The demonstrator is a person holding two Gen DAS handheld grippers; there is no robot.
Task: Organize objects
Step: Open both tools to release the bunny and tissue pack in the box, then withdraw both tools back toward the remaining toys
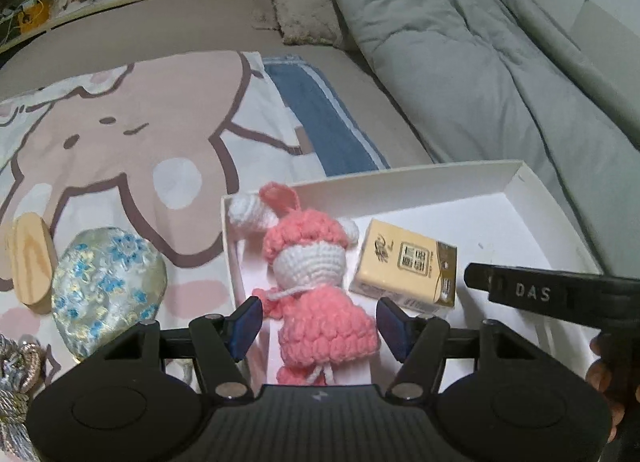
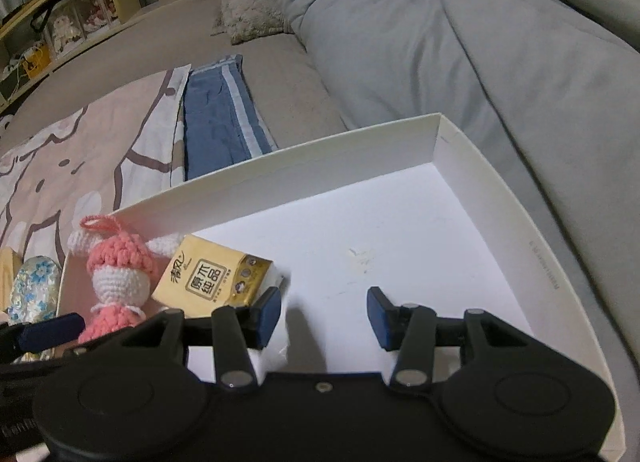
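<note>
On the bed: white box tray (image 2: 436, 137) holding two items.
Outside its left wall lies a floral brocade pouch (image 1: 106, 286). Left tool (image 1: 320, 322), spread wide, straddles the pink crochet doll (image 1: 316, 282) inside the tray; tissue pack (image 2: 214, 278) lies just beside. Right tool (image 2: 324, 316) gapes wide, holding nothing.

I see a crocheted doll in coral-pink yarn (image 1: 316, 298) with a white face and white ears; beside it a pale yellow tissue pack (image 1: 406, 264) with a gold end and dark print; both lie in a plain white cardboard box (image 2: 432, 137); a silvery brocade pouch (image 1: 106, 286) carries blue flowers; the cartoon blanket (image 1: 132, 125) is beige-pink, outlined brown; a denim-blue cloth (image 2: 218, 117) has pale stripes.
</note>
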